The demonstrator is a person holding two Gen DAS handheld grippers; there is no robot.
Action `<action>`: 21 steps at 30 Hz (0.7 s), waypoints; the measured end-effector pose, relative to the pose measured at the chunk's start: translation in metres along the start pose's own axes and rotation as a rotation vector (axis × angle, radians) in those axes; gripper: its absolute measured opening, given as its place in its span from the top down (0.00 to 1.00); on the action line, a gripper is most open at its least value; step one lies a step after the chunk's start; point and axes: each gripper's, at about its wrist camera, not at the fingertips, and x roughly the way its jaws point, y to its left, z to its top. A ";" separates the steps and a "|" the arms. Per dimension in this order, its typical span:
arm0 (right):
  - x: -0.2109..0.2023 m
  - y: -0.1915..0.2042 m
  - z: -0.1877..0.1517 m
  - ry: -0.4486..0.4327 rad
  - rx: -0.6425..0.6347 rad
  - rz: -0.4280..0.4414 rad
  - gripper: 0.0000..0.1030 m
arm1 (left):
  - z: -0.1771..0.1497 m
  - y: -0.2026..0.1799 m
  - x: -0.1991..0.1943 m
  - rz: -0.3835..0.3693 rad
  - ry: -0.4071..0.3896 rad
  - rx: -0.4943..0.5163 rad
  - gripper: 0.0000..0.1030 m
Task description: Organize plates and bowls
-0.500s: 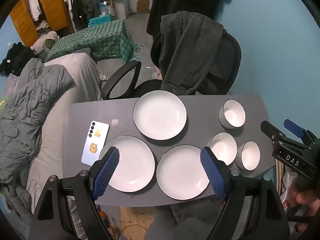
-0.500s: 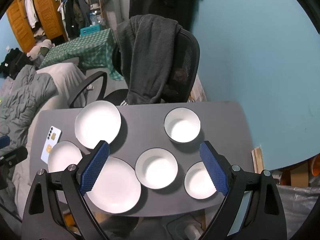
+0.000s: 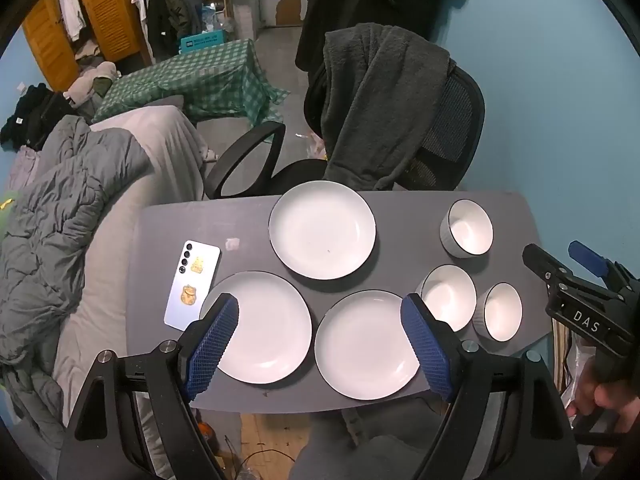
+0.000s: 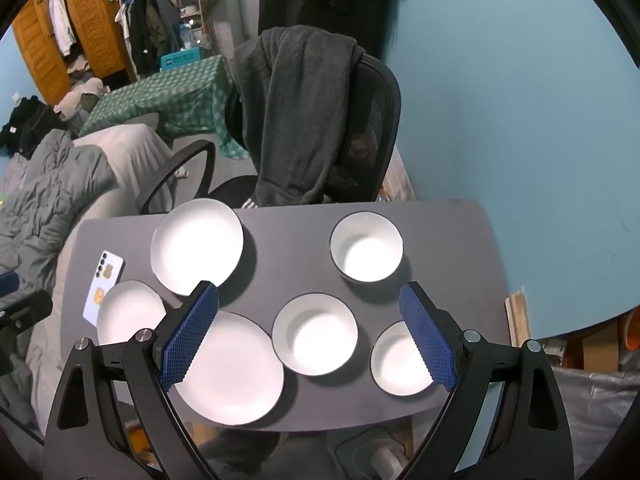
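Observation:
Three white plates lie on the grey table [image 3: 400, 208]: a far plate [image 3: 322, 229], a near-left plate [image 3: 262, 326] and a near-middle plate [image 3: 362, 343]. Three white bowls stand at the right: a far bowl [image 3: 467, 228], a middle bowl [image 3: 449, 296] and a near-right bowl [image 3: 501, 311]. My left gripper [image 3: 320, 344] is open and empty, high above the near plates. My right gripper [image 4: 310, 334] is open and empty, high above the middle bowl [image 4: 315, 334]. The right gripper also shows at the right edge of the left wrist view [image 3: 584, 280].
A phone [image 3: 193, 284] lies face down at the table's left. An office chair draped with a dark robe [image 3: 376, 100] stands behind the table. A bed with grey bedding [image 3: 60, 220] is at the left. A blue wall [image 4: 520, 120] is at the right.
Both grippers have barely shifted. The plates and bowls lie where they were.

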 end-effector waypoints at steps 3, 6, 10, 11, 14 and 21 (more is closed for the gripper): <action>0.001 -0.001 0.000 0.003 0.001 0.000 0.12 | 0.000 0.004 -0.004 -0.006 -0.006 0.000 0.18; 0.003 0.000 -0.001 0.004 0.001 -0.001 0.12 | -0.001 0.002 -0.003 -0.005 -0.006 -0.001 0.18; 0.004 0.000 0.000 0.004 0.001 0.001 0.12 | 0.002 0.000 0.000 -0.006 -0.005 -0.001 0.18; 0.004 0.000 0.000 0.004 0.000 0.001 0.12 | 0.001 -0.001 0.000 -0.006 -0.006 -0.002 0.18; 0.004 0.000 0.000 0.005 0.003 0.001 0.12 | 0.001 0.000 0.000 -0.008 -0.006 -0.002 0.18; 0.004 -0.001 0.001 0.009 0.003 0.001 0.12 | 0.001 -0.002 0.000 -0.010 -0.002 -0.002 0.18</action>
